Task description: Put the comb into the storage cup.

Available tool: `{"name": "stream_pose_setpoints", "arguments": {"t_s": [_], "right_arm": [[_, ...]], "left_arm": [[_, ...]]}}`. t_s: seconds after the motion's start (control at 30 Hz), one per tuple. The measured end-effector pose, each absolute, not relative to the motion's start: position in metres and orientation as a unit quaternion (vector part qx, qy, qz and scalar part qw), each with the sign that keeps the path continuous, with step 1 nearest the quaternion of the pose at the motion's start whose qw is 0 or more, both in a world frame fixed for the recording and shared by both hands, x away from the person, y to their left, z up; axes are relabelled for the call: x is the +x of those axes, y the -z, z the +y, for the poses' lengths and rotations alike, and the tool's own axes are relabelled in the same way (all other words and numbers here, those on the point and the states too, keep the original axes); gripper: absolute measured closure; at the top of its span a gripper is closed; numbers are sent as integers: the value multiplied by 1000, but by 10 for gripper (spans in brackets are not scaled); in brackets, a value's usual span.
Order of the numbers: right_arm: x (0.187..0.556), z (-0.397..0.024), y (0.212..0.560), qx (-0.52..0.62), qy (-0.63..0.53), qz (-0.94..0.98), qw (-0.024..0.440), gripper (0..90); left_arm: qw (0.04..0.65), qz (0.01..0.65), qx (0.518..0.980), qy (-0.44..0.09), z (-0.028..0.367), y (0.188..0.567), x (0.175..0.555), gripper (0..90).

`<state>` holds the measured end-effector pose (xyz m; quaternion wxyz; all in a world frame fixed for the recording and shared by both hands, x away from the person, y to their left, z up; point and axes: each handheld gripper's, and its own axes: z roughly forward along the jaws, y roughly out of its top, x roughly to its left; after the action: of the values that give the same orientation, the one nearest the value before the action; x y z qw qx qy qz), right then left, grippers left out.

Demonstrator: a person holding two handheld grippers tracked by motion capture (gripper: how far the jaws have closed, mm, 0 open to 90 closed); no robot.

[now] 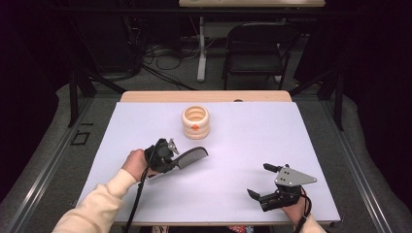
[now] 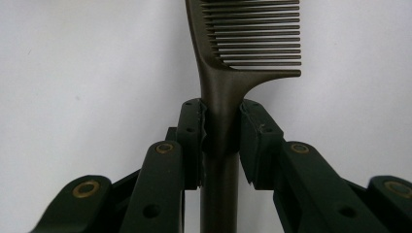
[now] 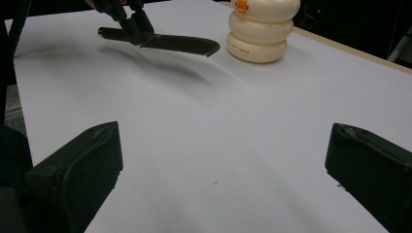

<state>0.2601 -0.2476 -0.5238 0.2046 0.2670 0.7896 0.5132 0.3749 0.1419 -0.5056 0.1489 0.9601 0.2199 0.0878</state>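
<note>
White tabletop (image 1: 233, 189) lies mostly bare; a dark plastic wide-toothed comb (image 1: 190, 158) is pinched at its handle by the left gripper (image 1: 171, 154), near a cream ribbed holder (image 1: 195, 122); the right gripper (image 1: 263, 182) is spread, holding nothing.

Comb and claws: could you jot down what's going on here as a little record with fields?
Held thing: dark comb, gripped by its handle
Holder: left claw, shut on the handle, pads on both sides
Comb position: lifted off the table, casting a shadow below
Other claw: right claw, open, nothing between its jaws
Nearby: cream ribbed holder with an orange mark, upright, open at the top
Surface: white table
</note>
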Motion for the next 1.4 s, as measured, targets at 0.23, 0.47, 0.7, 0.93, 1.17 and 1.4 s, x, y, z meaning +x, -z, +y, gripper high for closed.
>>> {"name": "stream_pose_setpoints", "arguments": {"t_s": [0.23, 0.47, 0.7, 0.93, 1.17, 1.4], "right_arm": [[260, -248, 524, 268, -514, 789, 205, 0], [260, -248, 524, 268, -513, 789, 205, 0], [261, -248, 524, 268, -513, 789, 205, 0], [261, -248, 524, 269, -513, 789, 204, 0], [261, -248, 524, 269, -513, 789, 204, 0], [261, -248, 524, 269, -513, 790, 204, 0]], "left_arm": [[162, 228, 956, -92, 148, 502, 372, 722], [168, 231, 953, -99, 152, 497, 369, 722], [175, 236, 950, -104, 156, 492, 366, 722], [181, 243, 947, -109, 160, 490, 365, 723], [191, 251, 942, -115, 164, 487, 365, 722], [201, 263, 936, -118, 168, 485, 365, 722]]}}
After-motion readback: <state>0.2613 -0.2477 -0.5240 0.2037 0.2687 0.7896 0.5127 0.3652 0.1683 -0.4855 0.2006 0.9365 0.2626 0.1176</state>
